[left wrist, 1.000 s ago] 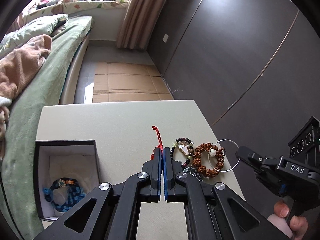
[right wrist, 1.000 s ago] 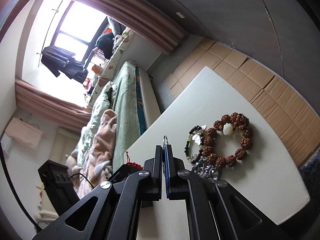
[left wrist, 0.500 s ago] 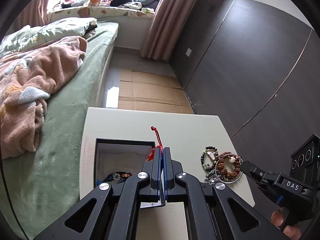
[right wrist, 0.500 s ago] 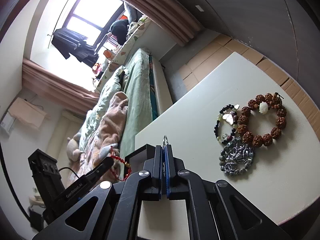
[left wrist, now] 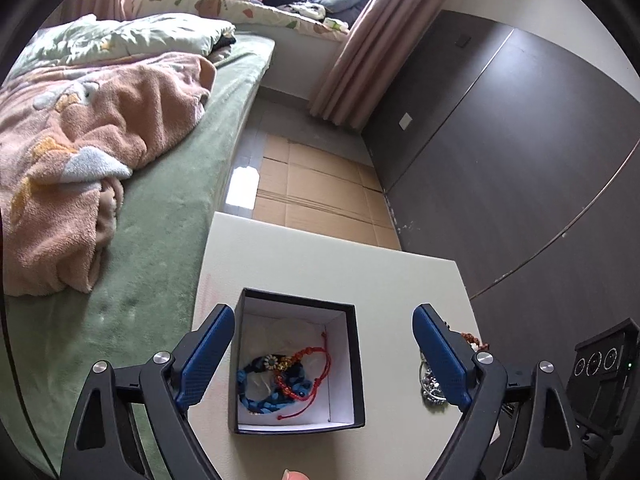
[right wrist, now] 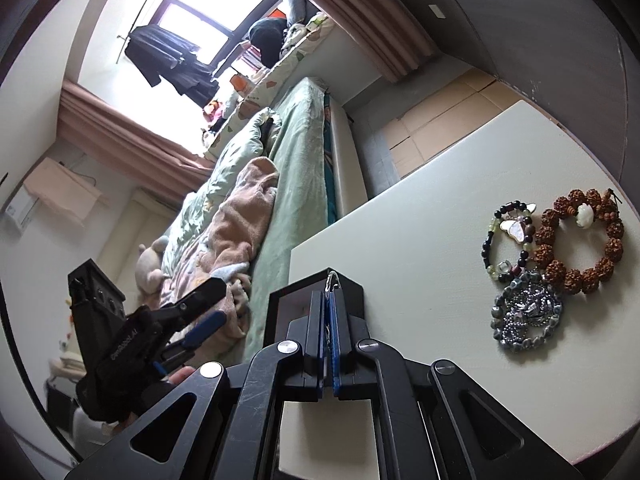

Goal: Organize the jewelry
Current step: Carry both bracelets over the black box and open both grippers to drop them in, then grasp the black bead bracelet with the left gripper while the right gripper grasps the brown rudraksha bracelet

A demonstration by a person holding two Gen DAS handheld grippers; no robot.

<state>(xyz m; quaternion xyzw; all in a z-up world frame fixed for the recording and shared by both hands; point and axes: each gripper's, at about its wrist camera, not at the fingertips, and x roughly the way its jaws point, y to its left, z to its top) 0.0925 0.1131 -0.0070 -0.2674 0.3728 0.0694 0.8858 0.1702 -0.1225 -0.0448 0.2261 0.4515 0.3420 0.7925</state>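
A black box point(left wrist: 354, 360) with a white inside stands on the white table. In it lie a blue bracelet point(left wrist: 256, 390) and a red string bracelet point(left wrist: 304, 372). My left gripper point(left wrist: 324, 354) is open above the box, empty. My right gripper point(right wrist: 329, 300) is shut on a thin silver ring point(right wrist: 332, 280), held near the box corner point(right wrist: 348, 292). On the table lie a brown bead bracelet point(right wrist: 582, 240), a dark bead bracelet with a butterfly point(right wrist: 508, 236) and a silver-grey bracelet point(right wrist: 526, 318).
A bed with a green cover point(left wrist: 160, 208) and a pink blanket point(left wrist: 80, 152) runs along the table's left side. A dark wall point(left wrist: 520, 160) stands on the right. The table point(left wrist: 320, 272) ends close beyond the box.
My left gripper moved left over the box, opened and dropped the red string bracelet into it. My right gripper, still shut on the silver ring, came closer to the box.
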